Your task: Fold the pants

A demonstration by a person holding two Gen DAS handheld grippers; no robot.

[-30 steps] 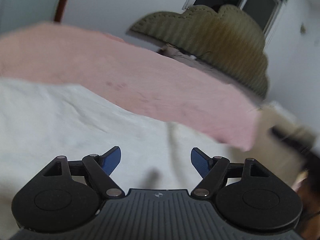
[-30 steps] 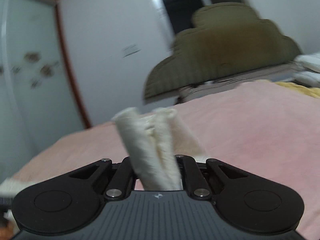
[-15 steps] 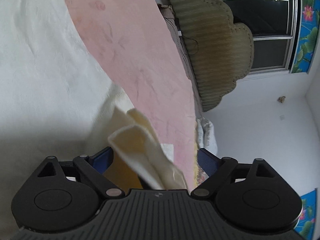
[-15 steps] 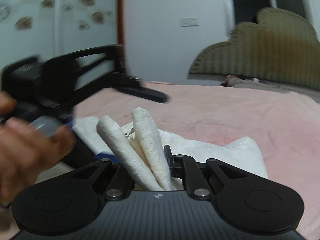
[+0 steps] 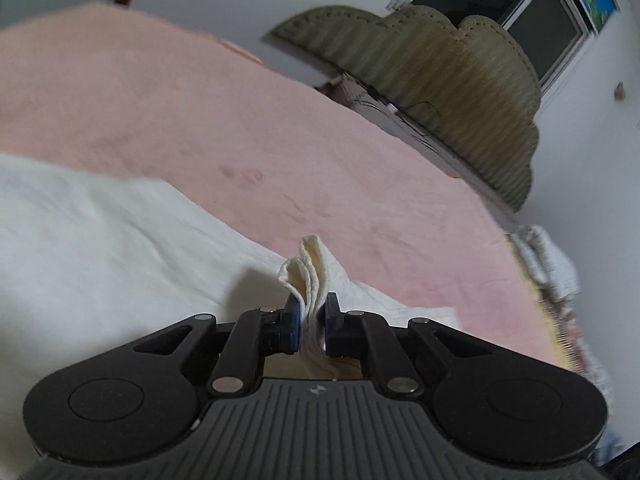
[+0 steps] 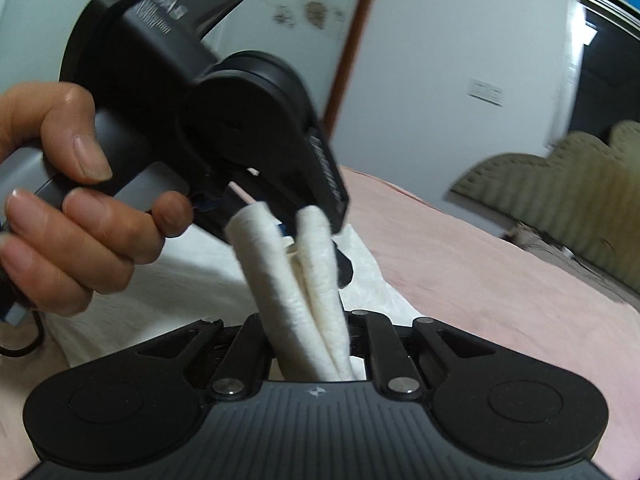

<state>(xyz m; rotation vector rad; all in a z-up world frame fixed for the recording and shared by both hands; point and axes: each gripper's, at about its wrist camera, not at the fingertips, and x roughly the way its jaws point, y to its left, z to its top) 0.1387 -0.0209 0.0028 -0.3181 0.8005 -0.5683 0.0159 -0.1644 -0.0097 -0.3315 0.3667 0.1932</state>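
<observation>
While both grippers pinch cloth, the fold looks only begun. Nearest in the left wrist view, the left gripper (image 5: 311, 320) has its blue pads pressed on a bunched edge of the cream pants (image 5: 100, 248), which stands up between them. In the right wrist view, the right gripper (image 6: 310, 344) clamps two rolled edges of the pants (image 6: 280, 280), and the hand (image 6: 68, 200) holding the left gripper (image 6: 296, 236) is just beyond. Most of the pants lie spread on the pink bed (image 5: 280, 140), short of its far edge by the headboard (image 5: 440, 76). My guess: the held edges must yet be carried over, laid flat and smoothed.
</observation>
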